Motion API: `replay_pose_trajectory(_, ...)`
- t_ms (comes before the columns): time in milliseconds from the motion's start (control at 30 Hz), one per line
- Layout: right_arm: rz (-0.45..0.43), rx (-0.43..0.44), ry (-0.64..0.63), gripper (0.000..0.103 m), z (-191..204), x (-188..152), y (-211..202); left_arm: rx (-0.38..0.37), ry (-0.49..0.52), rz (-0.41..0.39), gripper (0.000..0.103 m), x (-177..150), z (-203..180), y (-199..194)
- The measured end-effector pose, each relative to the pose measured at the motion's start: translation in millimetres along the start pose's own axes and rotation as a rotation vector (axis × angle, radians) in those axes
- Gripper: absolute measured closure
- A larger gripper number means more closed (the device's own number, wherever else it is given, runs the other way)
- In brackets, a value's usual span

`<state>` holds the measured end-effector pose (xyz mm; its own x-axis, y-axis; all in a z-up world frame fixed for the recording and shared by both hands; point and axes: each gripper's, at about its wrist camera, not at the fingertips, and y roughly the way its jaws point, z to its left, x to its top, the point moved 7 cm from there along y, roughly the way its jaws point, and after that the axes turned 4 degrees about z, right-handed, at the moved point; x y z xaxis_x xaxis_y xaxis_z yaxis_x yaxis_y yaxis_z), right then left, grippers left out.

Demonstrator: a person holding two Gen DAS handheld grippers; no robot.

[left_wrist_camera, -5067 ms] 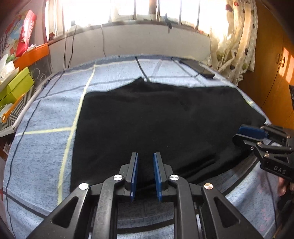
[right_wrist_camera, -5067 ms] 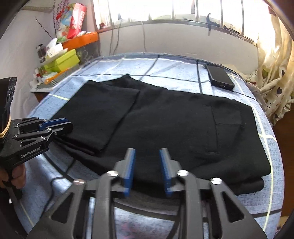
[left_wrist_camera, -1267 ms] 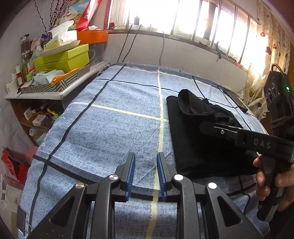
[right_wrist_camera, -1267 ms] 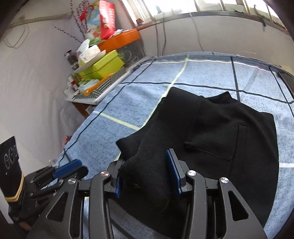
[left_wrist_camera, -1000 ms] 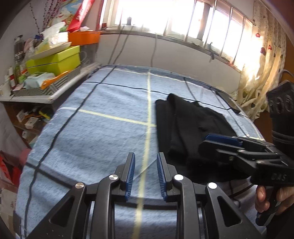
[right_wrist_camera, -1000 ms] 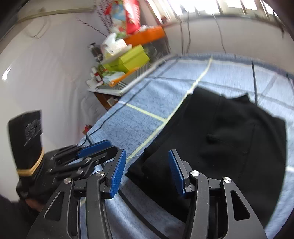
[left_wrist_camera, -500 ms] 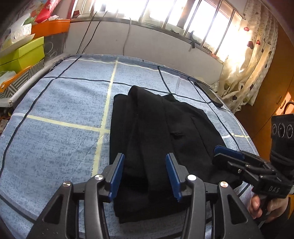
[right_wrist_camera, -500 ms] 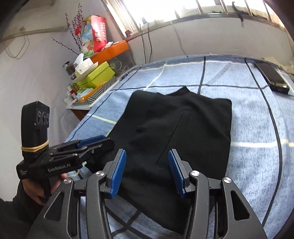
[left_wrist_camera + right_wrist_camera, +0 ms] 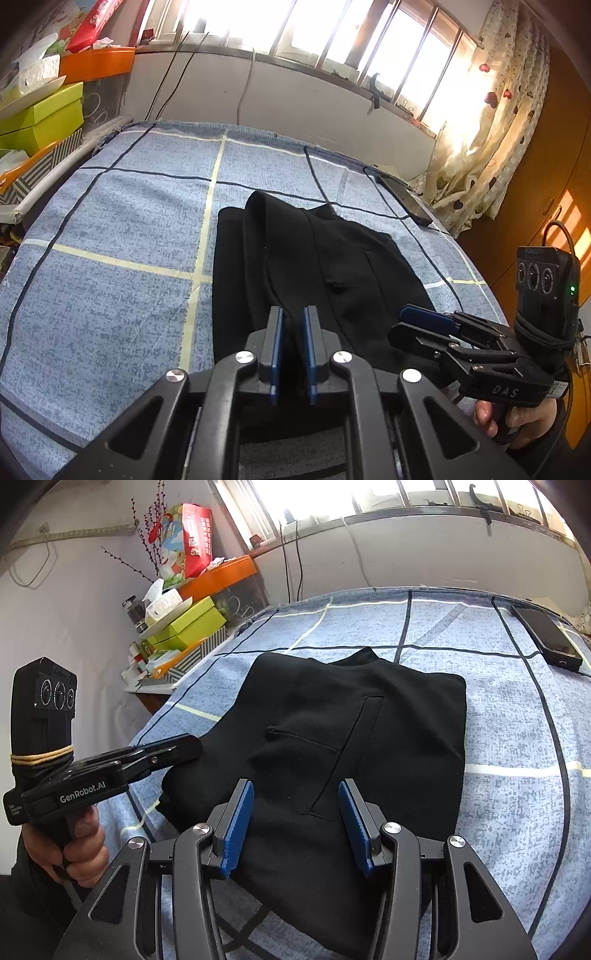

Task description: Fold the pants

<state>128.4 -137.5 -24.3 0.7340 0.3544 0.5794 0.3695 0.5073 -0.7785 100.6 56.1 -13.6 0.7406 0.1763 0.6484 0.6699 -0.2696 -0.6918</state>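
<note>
The black pants (image 9: pixel 332 258) lie folded into a thick stack on the blue checked bed cover (image 9: pixel 110 229), pocket side up (image 9: pixel 332 731). My left gripper (image 9: pixel 293 332) is at the stack's near left end, its jaws closing to a narrow slit with a ridge of black fabric running into it. From the right wrist view its fingertips (image 9: pixel 195 747) sit together at the pants' left edge. My right gripper (image 9: pixel 295 812) hovers open over the near edge of the pants, pads wide apart with nothing pinched. It also shows at the right in the left wrist view (image 9: pixel 417 321).
A dark phone (image 9: pixel 546 638) lies on the cover's far right. Green boxes (image 9: pixel 188 624) and an orange tray (image 9: pixel 221 576) crowd a shelf at the left. A window wall stands behind the bed, with a curtain (image 9: pixel 491 147) and a wooden cabinet (image 9: pixel 554 184) at the right.
My left gripper has swung from the bare cover onto the pants; its jaws widened, then narrowed over the fabric ridge. The right gripper let go of the pants and stays open.
</note>
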Motion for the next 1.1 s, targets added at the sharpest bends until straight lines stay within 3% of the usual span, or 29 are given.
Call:
replay_pose_trajectory(233,-0.019,-0.026,-0.015,0.054,1,0,-13,0.044,-0.012,-0.045,0.093,-14,6,-18)
replay_pose_trajectory(400,-0.018,-0.048,-0.004,0.054,-6,-3,-14,0.081,-0.010,-0.014,0.092,-18,23,0)
replay_pose_trajectory(533,0.036,-0.076,-0.017,0.054,-11,-10,-6,0.085,0.043,-0.003,0.092,-18,18,0)
replay_pose_trajectory(633,0.009,-0.075,-0.039,0.054,-6,-4,-16,0.084,0.071,-0.012,0.091,-18,12,-11)
replay_pose_trajectory(700,-0.021,-0.075,-0.037,0.054,-9,1,-23,0.122,0.088,-0.036,0.092,-13,9,-21)
replay_pose_trajectory(833,0.059,-0.149,-0.051,0.058,-22,-4,-8,0.136,0.102,-0.071,0.092,3,2,-29)
replay_pose_trajectory(1000,-0.009,-0.170,-0.055,0.059,-25,15,-18,0.128,0.140,-0.082,0.092,29,-12,-13)
replay_pose_trajectory(1100,-0.029,-0.214,-0.068,0.073,-34,36,-14,0.131,0.150,-0.056,0.092,46,-17,11)
